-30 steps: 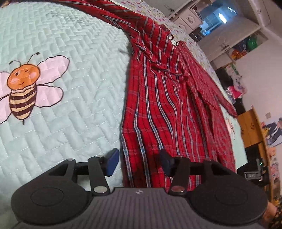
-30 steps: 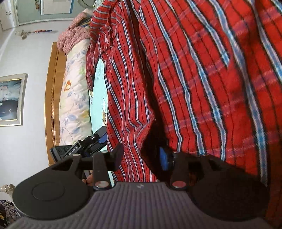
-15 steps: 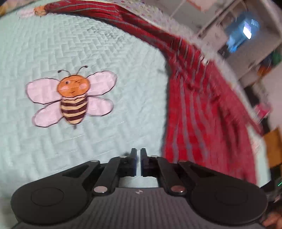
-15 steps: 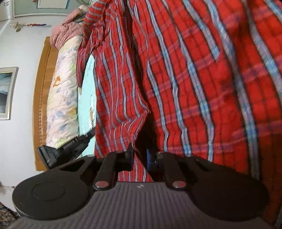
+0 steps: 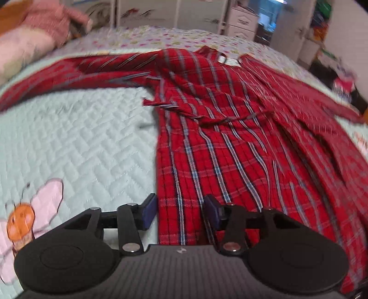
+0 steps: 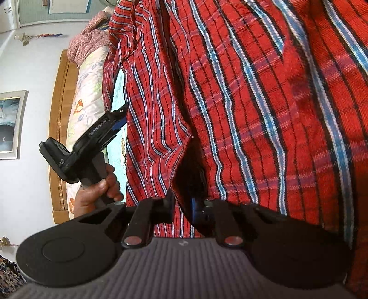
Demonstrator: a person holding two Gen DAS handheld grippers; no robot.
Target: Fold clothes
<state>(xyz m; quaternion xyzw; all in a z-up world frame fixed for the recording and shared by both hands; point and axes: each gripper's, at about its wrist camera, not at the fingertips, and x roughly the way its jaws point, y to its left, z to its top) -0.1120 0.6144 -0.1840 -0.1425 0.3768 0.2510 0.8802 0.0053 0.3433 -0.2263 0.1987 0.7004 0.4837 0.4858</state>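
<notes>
a bedroom, with a bed (image 5: 76,142) under a pale quilted cover bearing a stitched bee (image 5: 20,225), white cupboards (image 5: 174,13) at the far wall and a wooden headboard (image 6: 60,128) in the right wrist view. the red plaid shirt (image 5: 230,142) lies spread on the quilt, collar toward the far side, one sleeve trailing off to the left, its body rumpled with a fold across the chest. the left claw (image 5: 178,210) hovers at the shirt's near hem with its jaws apart, having just been opening; the hem edge shows between the pads but nothing presses on it, so it is released. the right claw (image 6: 182,207) is clenched on a fold of the same shirt's hem (image 6: 179,174), the cloth pinched between narrow jaws and rising in front of the lens. a hand (image 6: 96,191) holds the left tool's grip in that view. the fabric looks light, soft and limp: it will sag and slide, not hold a crease by itself. best taken at the hem corners or side seams, both claws level, pulled taut before laying over.
</notes>
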